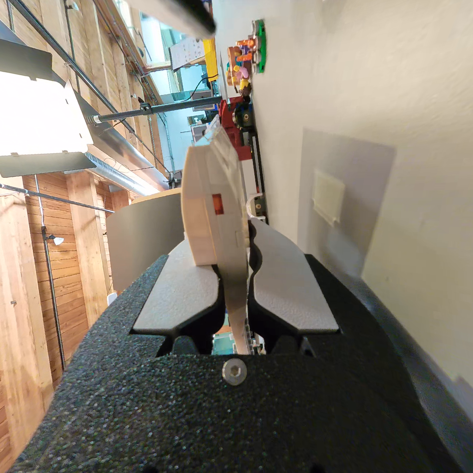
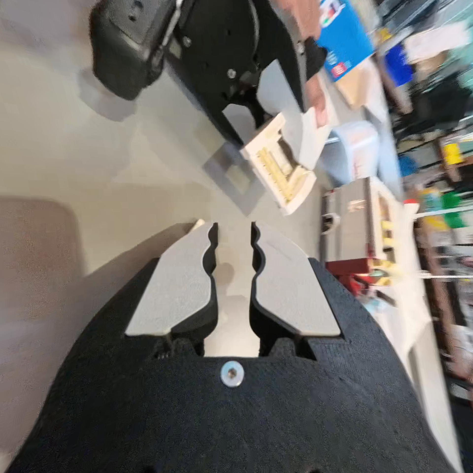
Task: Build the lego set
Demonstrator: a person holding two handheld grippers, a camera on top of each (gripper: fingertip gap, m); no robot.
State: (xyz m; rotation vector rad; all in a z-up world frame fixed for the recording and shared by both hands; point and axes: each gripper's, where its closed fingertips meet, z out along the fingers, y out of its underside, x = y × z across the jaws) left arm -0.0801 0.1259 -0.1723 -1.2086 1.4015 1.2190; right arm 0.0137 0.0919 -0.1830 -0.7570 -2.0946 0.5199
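White brick-built panel (image 1: 212, 204), long axis along the fingers, pinched edge-on by the left gripper (image 1: 236, 245); right gripper (image 2: 234, 230) spread, bare.

White brick-built panel (image 1: 212, 204) with an orange tile; grey, black-edged fingers (image 2: 179, 281); far off, a green-based colourful brick model (image 1: 249, 55).

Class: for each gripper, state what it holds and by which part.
Left gripper: white brick assembly, clamped at its near end. Right gripper: nothing, fingers apart.
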